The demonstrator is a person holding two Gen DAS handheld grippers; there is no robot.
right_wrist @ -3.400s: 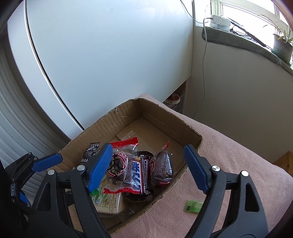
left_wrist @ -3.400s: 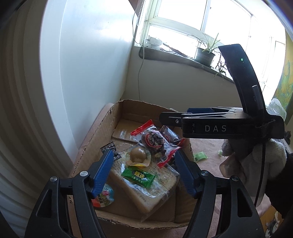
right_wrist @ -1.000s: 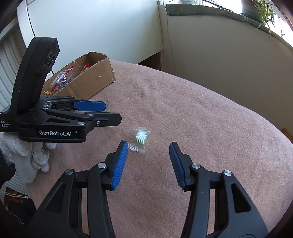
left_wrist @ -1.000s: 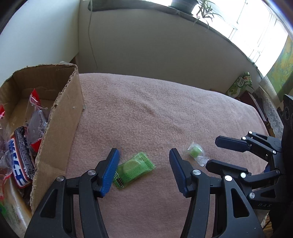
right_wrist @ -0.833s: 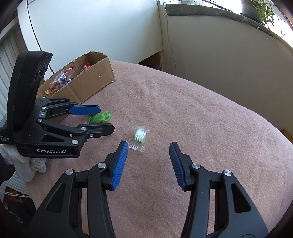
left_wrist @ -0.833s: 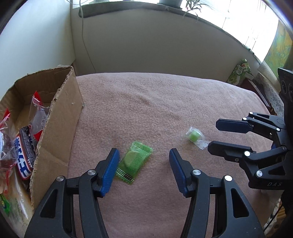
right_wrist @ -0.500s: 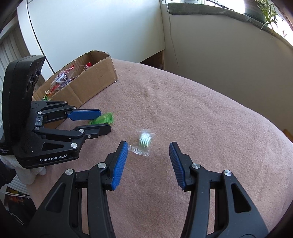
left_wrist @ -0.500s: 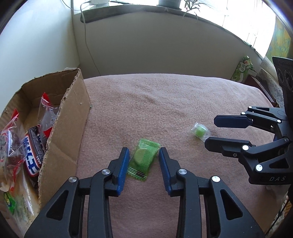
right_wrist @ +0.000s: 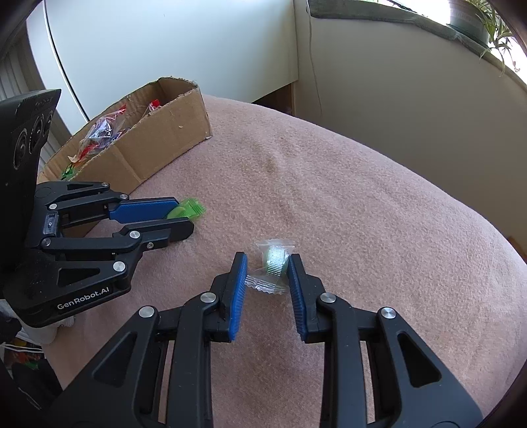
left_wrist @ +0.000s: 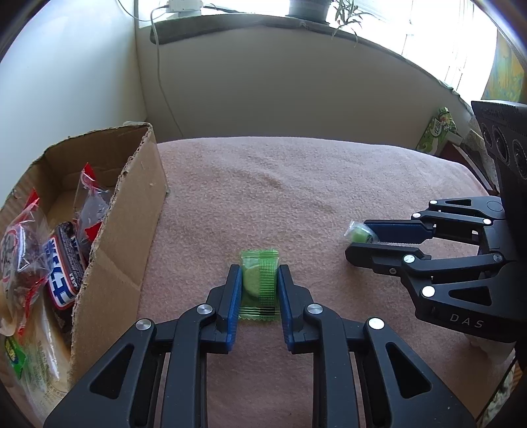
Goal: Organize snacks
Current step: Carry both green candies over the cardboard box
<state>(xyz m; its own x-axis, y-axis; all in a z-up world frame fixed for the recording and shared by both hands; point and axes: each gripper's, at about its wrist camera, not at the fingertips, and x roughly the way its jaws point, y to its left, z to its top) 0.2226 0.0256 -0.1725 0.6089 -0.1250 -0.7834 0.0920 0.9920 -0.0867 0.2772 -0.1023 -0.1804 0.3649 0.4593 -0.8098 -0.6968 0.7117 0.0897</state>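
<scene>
A green snack packet (left_wrist: 259, 283) lies on the pink blanket, and my left gripper (left_wrist: 258, 273) is shut on it, both blue pads against its sides; it also shows in the right wrist view (right_wrist: 188, 208). A small clear-wrapped green candy (right_wrist: 276, 260) lies between the pads of my right gripper (right_wrist: 267, 261), whose jaws have narrowed around it with a gap still on the left side. The candy also shows in the left wrist view (left_wrist: 359, 234). A cardboard box (left_wrist: 128, 237) holding several wrapped snacks stands at the left.
The pink blanket (left_wrist: 296, 184) covers the whole surface. A beige wall and a windowsill with a potted plant (left_wrist: 308, 8) lie beyond. A green carton (left_wrist: 436, 130) stands at the far right. The box also shows in the right wrist view (right_wrist: 158, 131).
Both grippers moved from the box down to the blanket. My left gripper has closed onto the green packet. My right gripper has come forward over the candy and narrowed around it.
</scene>
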